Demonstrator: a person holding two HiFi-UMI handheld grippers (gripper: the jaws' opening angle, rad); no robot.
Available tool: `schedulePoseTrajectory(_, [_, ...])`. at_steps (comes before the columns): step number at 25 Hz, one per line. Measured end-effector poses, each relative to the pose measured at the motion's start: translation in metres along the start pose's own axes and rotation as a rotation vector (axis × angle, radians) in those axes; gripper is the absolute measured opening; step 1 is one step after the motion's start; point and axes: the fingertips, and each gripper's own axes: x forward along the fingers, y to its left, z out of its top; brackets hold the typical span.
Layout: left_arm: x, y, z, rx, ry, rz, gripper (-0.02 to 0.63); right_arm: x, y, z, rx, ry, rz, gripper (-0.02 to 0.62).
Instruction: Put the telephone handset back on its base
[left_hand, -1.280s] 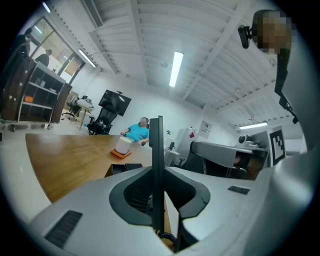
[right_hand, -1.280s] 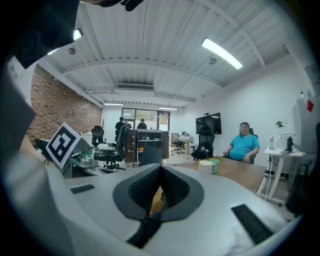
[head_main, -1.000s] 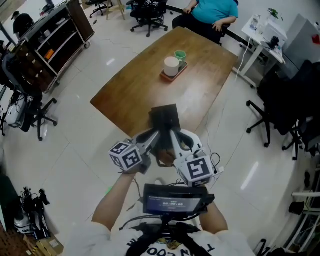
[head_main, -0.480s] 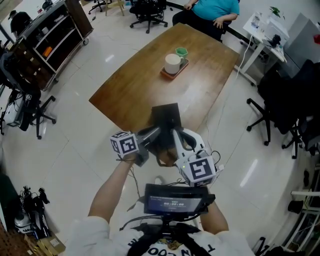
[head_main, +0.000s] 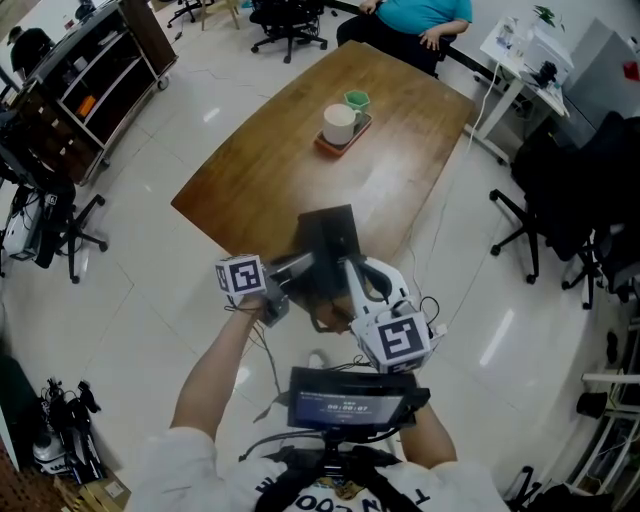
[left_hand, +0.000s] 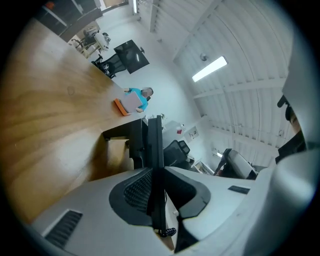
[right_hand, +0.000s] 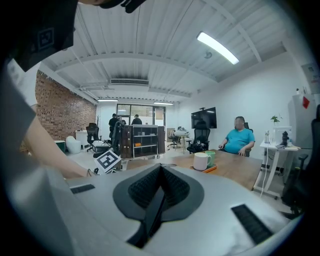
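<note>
wooden table (head_main: 250, 175), orange tray (head_main: 327, 151) bearing mug (head_main: 338, 124) and cup (head_main: 358, 100), black telephone (head_main: 330, 238) at edge

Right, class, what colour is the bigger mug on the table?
White. The mug shows best in the head view.

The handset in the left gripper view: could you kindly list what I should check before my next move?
1. Left gripper clamped on handset: ok.
2. Coiled cord free of the jaws: cannot tell.
3. Right gripper shut and empty: ok.
4. Base sits on the table, near its edge: ok.
5. Handset lined up over the base: cannot tell.
6. Mug well away from the base: ok.
</note>
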Motion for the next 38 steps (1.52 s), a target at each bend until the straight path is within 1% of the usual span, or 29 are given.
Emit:
schedulePoseTrajectory(5, [0.007,0.006,-0.002,-0.017,0.040,-0.009,0.061,0.002,-0.002,-0.002,0.002,0.007,-0.003,-0.002])
schedulePoseTrajectory(7, [0.007,0.008,-0.002,-0.036,0.052,-0.009,0.061,0.002,-0.002,-0.002,0.003,0.007,-0.005,-0.002])
schedulePoseTrajectory(13, [0.008,0.014,-0.003,-0.072,0.061,-0.011,0.063,0.002,-0.003,-0.003,0.006,0.008,-0.008,-0.002])
schedulePoseTrajectory(19, [0.007,0.017,-0.004,-0.123,0.058,-0.037,0.063,0.000,-0.003,-0.005,0.009,0.011,-0.010,-0.002])
schedulePoseTrajectory(22, [0.005,0.019,-0.003,-0.108,0.050,-0.023,0.063,0.000,-0.003,-0.008,0.011,0.015,-0.009,-0.002])
schedulePoseTrajectory(26, [0.006,0.017,-0.003,-0.099,0.030,-0.040,0.064,-0.001,0.000,-0.011,0.016,0.017,-0.005,-0.002])
schedulePoseTrajectory(27, [0.006,0.017,-0.003,-0.099,0.029,-0.038,0.071,-0.002,0.000,-0.011,0.016,0.017,-0.004,-0.002])
schedulePoseTrajectory(29, [0.006,0.017,-0.002,-0.109,0.025,-0.043,0.109,-0.001,0.001,-0.011,0.017,0.018,-0.002,-0.002])
schedulePoseTrajectory(30, [0.006,0.016,-0.002,-0.117,0.021,-0.049,0.112,-0.001,0.001,-0.011,0.018,0.019,-0.001,-0.002])
schedulePoseTrajectory(34, [0.004,0.018,0.003,-0.120,0.001,-0.040,0.112,0.000,0.002,-0.008,0.015,0.017,0.003,-0.002])
schedulePoseTrajectory(38, [0.002,0.019,0.005,-0.102,-0.003,-0.032,0.112,0.001,0.003,-0.009,0.012,0.017,0.004,-0.002])
